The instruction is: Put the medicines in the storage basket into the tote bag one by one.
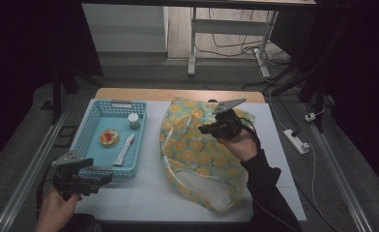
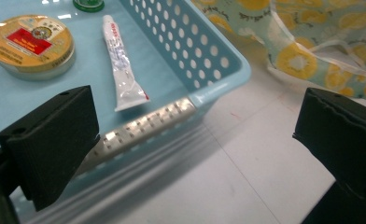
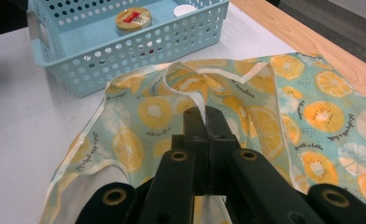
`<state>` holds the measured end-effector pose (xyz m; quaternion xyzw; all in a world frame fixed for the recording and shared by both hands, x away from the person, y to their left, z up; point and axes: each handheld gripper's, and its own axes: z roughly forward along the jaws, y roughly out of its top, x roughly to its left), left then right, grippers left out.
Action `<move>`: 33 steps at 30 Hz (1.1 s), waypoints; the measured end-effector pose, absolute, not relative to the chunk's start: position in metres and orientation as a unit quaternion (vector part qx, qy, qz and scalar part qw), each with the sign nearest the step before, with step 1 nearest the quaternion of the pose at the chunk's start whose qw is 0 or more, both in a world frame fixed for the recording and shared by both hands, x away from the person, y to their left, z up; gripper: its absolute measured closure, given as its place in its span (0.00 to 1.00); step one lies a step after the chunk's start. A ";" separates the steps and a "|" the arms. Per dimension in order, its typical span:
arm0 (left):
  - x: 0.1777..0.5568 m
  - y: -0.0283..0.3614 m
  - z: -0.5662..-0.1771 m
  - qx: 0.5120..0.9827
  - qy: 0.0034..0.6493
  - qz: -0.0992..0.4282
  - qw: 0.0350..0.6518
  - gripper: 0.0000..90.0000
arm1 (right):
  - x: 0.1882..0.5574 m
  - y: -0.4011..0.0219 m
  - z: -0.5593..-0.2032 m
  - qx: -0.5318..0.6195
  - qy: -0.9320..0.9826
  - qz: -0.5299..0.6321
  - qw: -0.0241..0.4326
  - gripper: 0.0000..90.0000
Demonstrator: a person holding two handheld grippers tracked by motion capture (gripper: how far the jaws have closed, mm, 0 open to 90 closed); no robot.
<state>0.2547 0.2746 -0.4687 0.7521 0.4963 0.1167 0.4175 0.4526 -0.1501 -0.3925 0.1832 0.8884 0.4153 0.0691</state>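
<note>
A lemon-print cloth bag (image 1: 192,150) (image 3: 312,112) lies crumpled on the white table. My right gripper (image 1: 204,129) (image 3: 204,116) is above its upper part, shut on the bag's cream-edged strap and holding it raised. A blue perforated basket (image 1: 83,133) (image 2: 218,70) (image 3: 125,51) stands to the bag's left. It holds a round yellow tin (image 1: 109,137) (image 2: 31,44), a white tube (image 1: 123,150) (image 2: 120,70) and a small jar (image 1: 133,120). My left gripper (image 1: 103,180) (image 2: 195,121) hovers by the basket's near corner, open, with nothing between its jaws.
The white table top (image 1: 149,193) has a wooden strip (image 1: 178,94) along its far edge. A power strip (image 1: 296,141) with cables lies on the floor to the right. A desk frame (image 1: 192,48) stands beyond the table.
</note>
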 end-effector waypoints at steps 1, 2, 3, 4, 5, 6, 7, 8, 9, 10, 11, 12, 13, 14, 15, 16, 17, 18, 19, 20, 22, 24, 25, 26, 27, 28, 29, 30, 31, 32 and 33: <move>0.257 0.274 -0.469 0.753 0.495 0.122 0.415 0.00 | 0.453 -0.150 -0.392 0.183 0.888 0.415 0.069 0.99; 0.259 0.274 -0.468 0.755 0.495 0.126 0.412 0.00 | 0.453 -0.150 -0.392 0.183 0.888 0.415 0.069 0.99; 0.261 0.274 -0.468 0.756 0.494 0.129 0.409 0.00 | 0.453 -0.151 -0.393 0.184 0.888 0.416 0.069 0.99; 0.263 0.274 -0.468 0.758 0.493 0.131 0.406 0.00 | 0.453 -0.151 -0.393 0.184 0.888 0.416 0.069 0.99; 0.265 0.275 -0.467 0.759 0.492 0.133 0.405 0.00 | 0.453 -0.151 -0.393 0.184 0.888 0.415 0.069 0.99; 0.267 0.275 -0.467 0.759 0.492 0.135 0.404 0.00 | 0.453 -0.151 -0.393 0.184 0.889 0.415 0.068 0.99; 0.269 0.275 -0.467 0.759 0.492 0.137 0.403 0.00 | 0.453 -0.151 -0.393 0.184 0.889 0.414 0.068 0.99; 0.271 0.275 -0.466 0.760 0.492 0.137 0.402 0.00 | 0.453 -0.151 -0.393 0.184 0.889 0.415 0.068 0.99; 0.273 0.275 -0.466 0.760 0.492 0.138 0.401 0.00 | 0.453 -0.151 -0.393 0.184 0.889 0.415 0.068 0.99; 0.276 0.275 -0.465 0.760 0.493 0.138 0.400 0.00 | 0.453 -0.150 -0.393 0.184 0.888 0.415 0.068 0.99; 0.278 0.275 -0.465 0.760 0.495 0.136 0.398 0.00 | 0.453 -0.150 -0.393 0.184 0.888 0.415 0.068 0.99; 0.281 0.276 -0.465 0.762 0.495 0.134 0.394 0.00 | 0.453 -0.150 -0.393 0.184 0.888 0.416 0.067 0.99; 0.284 0.276 -0.465 0.763 0.496 0.135 0.391 0.00 | 0.452 -0.150 -0.393 0.183 0.888 0.415 0.067 0.99; 0.287 0.276 -0.465 0.763 0.499 0.135 0.388 0.00 | 0.452 -0.149 -0.393 0.182 0.889 0.415 0.067 0.99; 0.289 0.276 -0.465 0.764 0.500 0.135 0.384 0.00 | 0.452 -0.149 -0.393 0.182 0.889 0.415 0.067 0.99; 0.292 0.276 -0.465 0.764 0.502 0.135 0.382 0.00 | 0.452 -0.149 -0.393 0.181 0.889 0.415 0.067 0.99; 0.295 0.276 -0.465 0.765 0.503 0.135 0.379 0.00 | 0.452 -0.149 -0.392 0.180 0.889 0.415 0.067 0.99; 0.297 0.276 -0.465 0.764 0.505 0.136 0.378 0.00 | 0.452 -0.149 -0.392 0.181 0.889 0.416 0.067 0.99; 0.300 0.276 -0.464 0.764 0.505 0.138 0.376 0.00 | 0.452 -0.149 -0.392 0.181 0.888 0.416 0.067 0.99; 0.302 0.277 -0.463 0.764 0.507 0.139 0.374 0.00 | 0.452 -0.149 -0.392 0.181 0.888 0.417 0.068 0.99; 0.307 0.279 -0.462 0.762 0.509 0.140 0.375 0.00 | 0.452 -0.150 -0.392 0.183 0.888 0.416 0.068 0.99; 0.312 0.280 -0.462 0.758 0.515 0.139 0.377 0.00 | 0.452 -0.150 -0.392 0.183 0.888 0.417 0.068 0.99; 0.315 0.281 -0.462 0.756 0.516 0.138 0.379 0.00 | 0.452 -0.150 -0.392 0.184 0.888 0.417 0.068 0.99; 0.318 0.282 -0.462 0.755 0.518 0.136 0.379 0.00 | 0.453 -0.150 -0.392 0.184 0.888 0.417 0.068 0.99; 0.320 0.282 -0.462 0.755 0.519 0.135 0.378 0.00 | 0.453 -0.150 -0.392 0.184 0.888 0.417 0.068 0.99; 0.323 0.282 -0.462 0.754 0.520 0.134 0.377 0.00 | 0.453 -0.150 -0.392 0.184 0.887 0.417 0.069 0.99; 0.326 0.283 -0.462 0.754 0.520 0.134 0.377 0.00 | 0.453 -0.151 -0.392 0.184 0.887 0.417 0.070 0.99; 0.328 0.283 -0.461 0.754 0.522 0.134 0.377 0.00 | 0.452 -0.151 -0.392 0.185 0.887 0.418 0.070 0.99; 0.330 0.284 -0.461 0.753 0.524 0.134 0.375 0.00 | 0.452 -0.151 -0.392 0.184 0.886 0.419 0.070 0.99; 0.333 0.284 -0.461 0.753 0.525 0.136 0.374 0.00 | 0.452 -0.151 -0.392 0.184 0.886 0.419 0.071 0.99; 0.335 0.285 -0.461 0.752 0.526 0.136 0.373 0.00 | 0.453 -0.151 -0.391 0.184 0.886 0.420 0.070 0.99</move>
